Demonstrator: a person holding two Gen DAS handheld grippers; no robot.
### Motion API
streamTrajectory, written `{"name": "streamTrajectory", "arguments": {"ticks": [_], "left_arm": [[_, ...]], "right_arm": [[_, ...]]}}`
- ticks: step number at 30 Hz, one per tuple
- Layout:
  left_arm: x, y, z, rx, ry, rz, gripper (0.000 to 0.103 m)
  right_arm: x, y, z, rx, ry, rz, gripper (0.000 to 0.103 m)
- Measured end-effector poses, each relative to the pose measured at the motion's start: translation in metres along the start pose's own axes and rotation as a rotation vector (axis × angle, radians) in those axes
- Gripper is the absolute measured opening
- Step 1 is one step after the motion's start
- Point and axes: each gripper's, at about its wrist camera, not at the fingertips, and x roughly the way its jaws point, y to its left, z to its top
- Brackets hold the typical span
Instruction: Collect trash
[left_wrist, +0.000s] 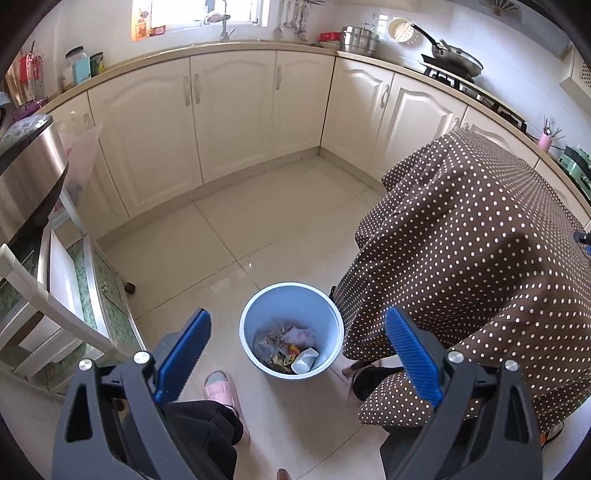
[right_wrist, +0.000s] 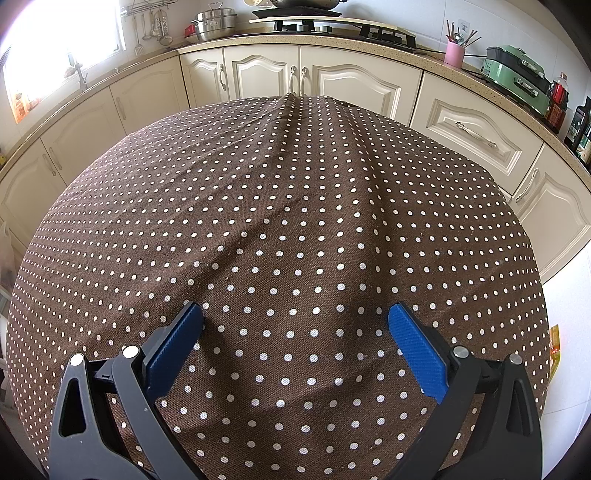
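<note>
A light blue trash bin (left_wrist: 291, 295) stands on the tiled floor beside the table. Inside it lie crumpled wrappers (left_wrist: 275, 341) and a white paper cup (left_wrist: 304, 360). My left gripper (left_wrist: 297, 325) hangs above the bin, open, with nothing between its blue pads. My right gripper (right_wrist: 295, 314) is open over the round table covered with a brown polka-dot cloth (right_wrist: 295, 206). No trash shows on the cloth in the right wrist view.
Cream cabinets (left_wrist: 229, 110) line the walls. A steel appliance (left_wrist: 26, 173) on a shelf unit stands left. The person's pink slipper (left_wrist: 221, 386) is just left of the bin. The clothed table (left_wrist: 480, 258) crowds the bin's right side. An orange item (right_wrist: 554, 347) lies beyond the table's right edge.
</note>
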Motion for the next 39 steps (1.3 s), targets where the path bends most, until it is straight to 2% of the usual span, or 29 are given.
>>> {"name": "streamTrajectory", "arguments": {"ticks": [39], "left_arm": [[-0.007,-0.012,0.0,0.047,0.008,-0.008,0.093]], "right_arm": [[0.0,0.0,0.0,0.0,0.0,0.0,0.097]]}}
